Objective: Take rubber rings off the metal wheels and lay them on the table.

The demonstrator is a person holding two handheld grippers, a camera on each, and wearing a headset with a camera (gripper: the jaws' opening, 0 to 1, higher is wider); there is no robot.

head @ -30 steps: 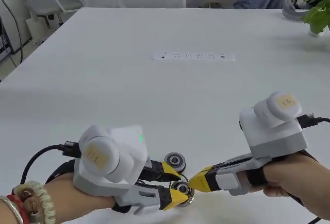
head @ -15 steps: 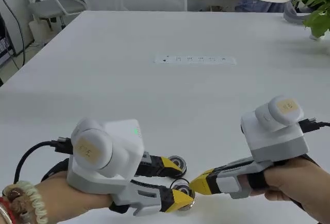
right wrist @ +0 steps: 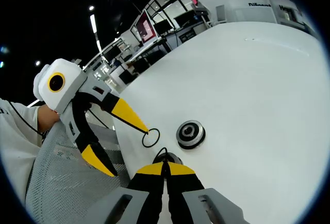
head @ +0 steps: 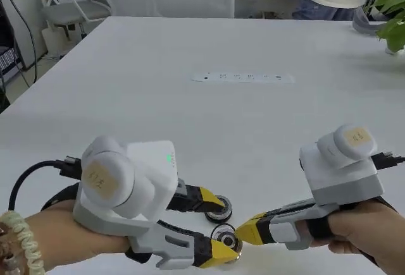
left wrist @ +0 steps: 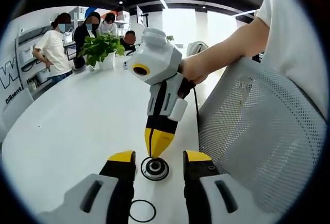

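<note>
We see two metal wheels lying flat on the white table, close to its near edge. The near wheel sits between the jaws of the left gripper, and the far wheel lies just beside that gripper's upper jaw.

In the left gripper view the near wheel lies in the gap between the two yellow-tipped jaws, which stand wide apart with table showing on both sides of it. A loose rubber ring lies flat on the table in the same gap, closer to the camera than the wheel.

The right gripper comes in from the right with its jaws pressed together, and their tips touch the near wheel's edge. In the right gripper view we make out a thin black loop, the near wheel's ring, rising from the wheel at the closed tips, so the jaws appear to be pinching it.

That view also shows the far wheel apart on bare table. The loose rubber ring lies just beside one jaw tip of the left gripper.

Further up the table a power strip is set into the top. A potted plant stands at the far right corner, with office chairs beyond the far edge.
</note>
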